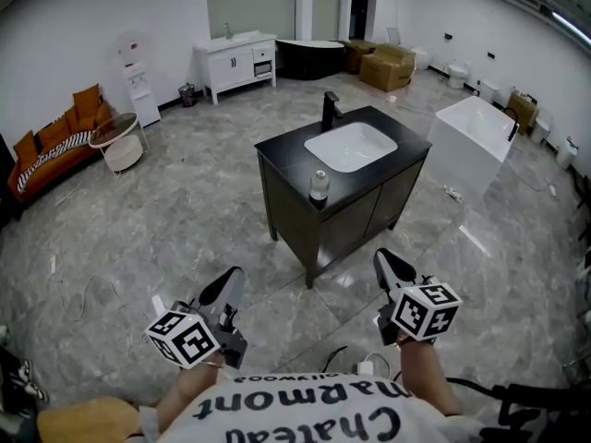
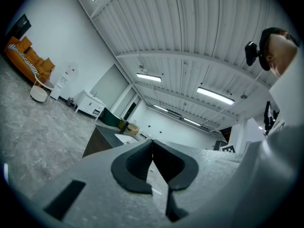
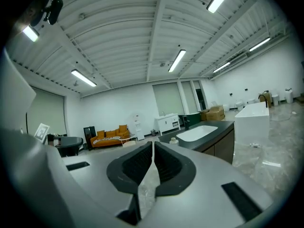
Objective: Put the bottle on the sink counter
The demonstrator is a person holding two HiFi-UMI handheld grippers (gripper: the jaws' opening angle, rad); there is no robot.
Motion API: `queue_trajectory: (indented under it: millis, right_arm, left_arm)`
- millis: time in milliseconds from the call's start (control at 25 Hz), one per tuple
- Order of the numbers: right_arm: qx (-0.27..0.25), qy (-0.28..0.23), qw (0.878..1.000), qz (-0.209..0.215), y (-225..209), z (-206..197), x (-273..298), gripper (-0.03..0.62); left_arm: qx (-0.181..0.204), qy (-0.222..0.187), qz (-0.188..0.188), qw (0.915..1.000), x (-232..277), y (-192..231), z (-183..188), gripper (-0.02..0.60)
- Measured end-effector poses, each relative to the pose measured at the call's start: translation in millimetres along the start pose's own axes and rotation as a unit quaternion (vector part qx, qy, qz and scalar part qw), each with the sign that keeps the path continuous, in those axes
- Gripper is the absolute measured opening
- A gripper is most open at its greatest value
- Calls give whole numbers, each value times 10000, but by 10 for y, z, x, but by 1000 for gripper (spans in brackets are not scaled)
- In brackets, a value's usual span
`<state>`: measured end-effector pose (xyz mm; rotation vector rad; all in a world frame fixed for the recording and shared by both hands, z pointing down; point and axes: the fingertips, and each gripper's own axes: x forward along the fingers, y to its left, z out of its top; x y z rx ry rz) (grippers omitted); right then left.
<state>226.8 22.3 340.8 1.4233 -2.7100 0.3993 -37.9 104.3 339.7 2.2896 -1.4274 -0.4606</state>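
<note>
A small clear bottle [image 1: 319,185] with a pale cap stands upright on the black sink counter [image 1: 291,154], near its front corner beside the white basin [image 1: 351,146]. In the right gripper view the bottle [image 3: 174,140] is a small shape far off on that counter [image 3: 216,132]. My left gripper [image 1: 234,276] and right gripper [image 1: 384,260] are held close to my body, well back from the cabinet. Each has its jaws pressed together with nothing between them, as the left gripper view [image 2: 152,141] and the right gripper view [image 3: 153,144] show.
A black tap [image 1: 330,110] rises behind the basin. A white bathtub [image 1: 471,137] stands right of the cabinet. Farther off are a white vanity [image 1: 235,63], cardboard boxes [image 1: 386,65], an orange sofa [image 1: 51,150] and a round side table [image 1: 118,141]. Marble floor [image 1: 185,247] lies between me and the cabinet.
</note>
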Motion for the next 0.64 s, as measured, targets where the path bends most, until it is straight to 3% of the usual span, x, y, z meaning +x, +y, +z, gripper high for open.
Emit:
queue_trajectory:
  millis: [640]
  right_arm:
    - [-188, 254, 9994, -163, 30, -241, -173, 26]
  left_arm:
    - [13, -165, -26, 9999, -256, -105, -18, 15]
